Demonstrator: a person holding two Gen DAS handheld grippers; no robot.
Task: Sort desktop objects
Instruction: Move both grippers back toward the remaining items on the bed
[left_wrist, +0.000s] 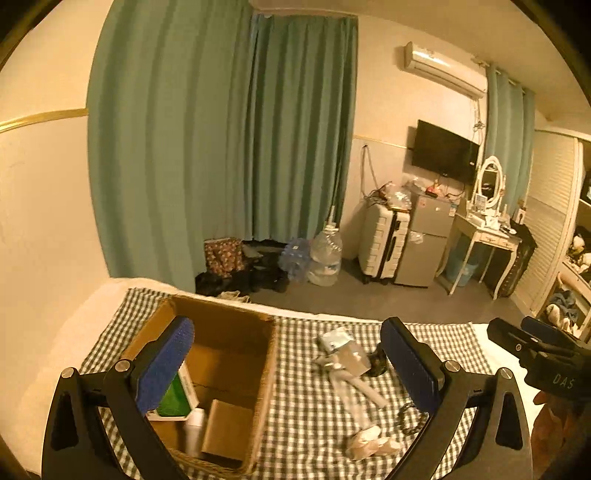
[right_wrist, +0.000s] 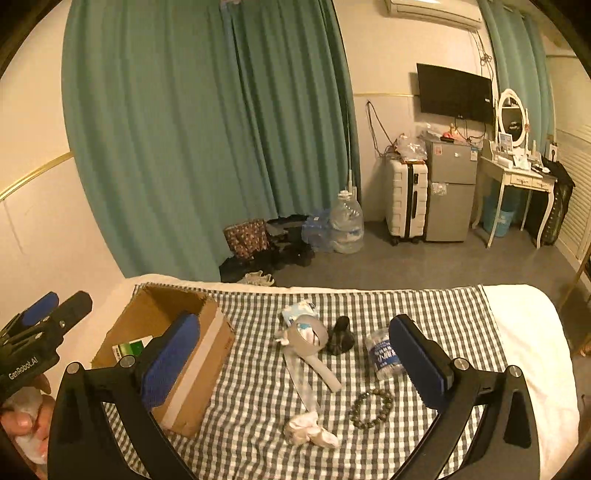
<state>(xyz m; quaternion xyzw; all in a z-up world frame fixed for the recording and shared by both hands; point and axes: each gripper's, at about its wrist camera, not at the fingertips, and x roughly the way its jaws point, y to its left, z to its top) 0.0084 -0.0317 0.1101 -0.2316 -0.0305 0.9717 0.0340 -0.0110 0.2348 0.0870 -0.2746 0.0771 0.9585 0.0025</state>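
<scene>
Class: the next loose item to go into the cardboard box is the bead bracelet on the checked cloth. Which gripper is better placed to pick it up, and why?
Right. The right gripper is open with the bead bracelet lying just ahead between its fingers. The left gripper, also open, hangs partly over the cardboard box.

Left hand-held gripper's pad hides part of the green box (left_wrist: 176, 400); label print on the water bottle (right_wrist: 384, 355) is illegible.

Black tool (right_wrist: 291, 365) (blue ribbed pads (right_wrist: 170, 360))
</scene>
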